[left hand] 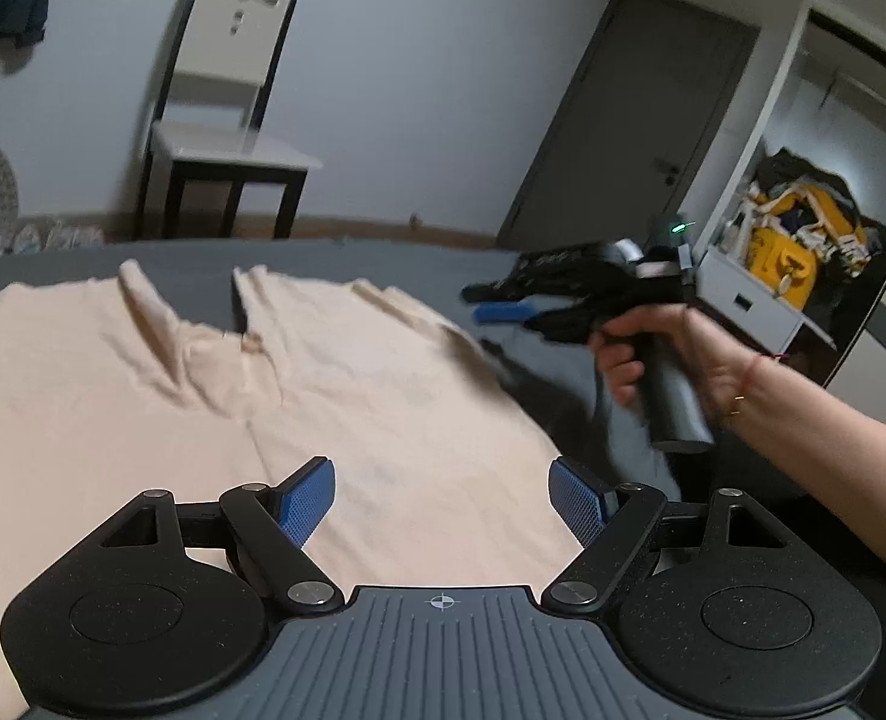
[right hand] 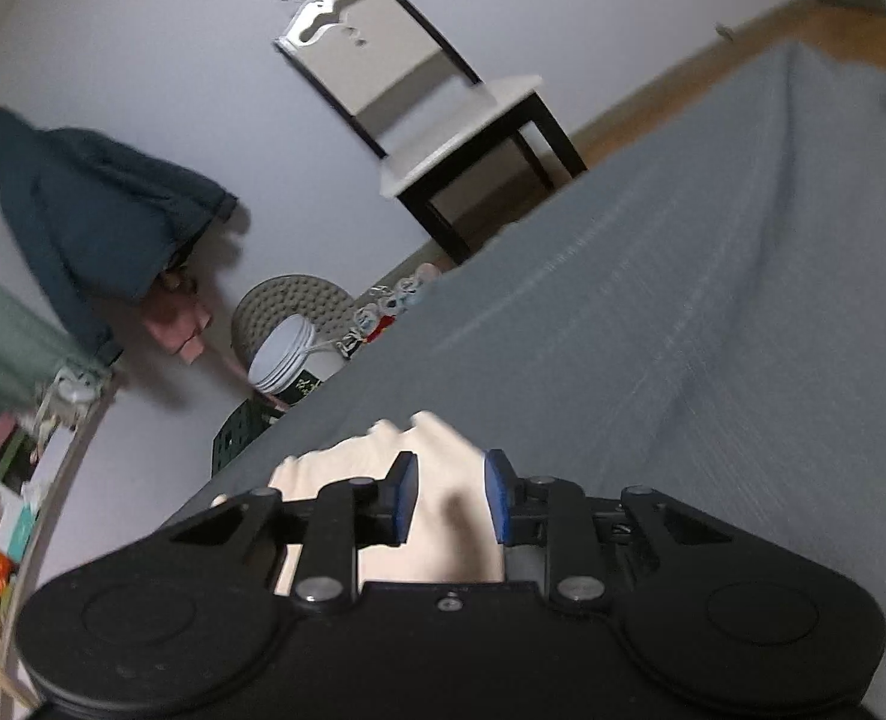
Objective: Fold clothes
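Our peach shirt [left hand: 335, 384] lies spread on the gray bed [right hand: 652, 312]. Our left gripper [left hand: 441, 501] hangs wide open over it, holding nothing. Our right gripper [right hand: 450, 498], partly open, hovers near one edge, maybe to grab.

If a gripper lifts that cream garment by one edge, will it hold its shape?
Probably not. The cream garment lies wrinkled and bunched on the grey bedspread, so it likely droops. It looks thin, probably light. The open left gripper hovers above it.
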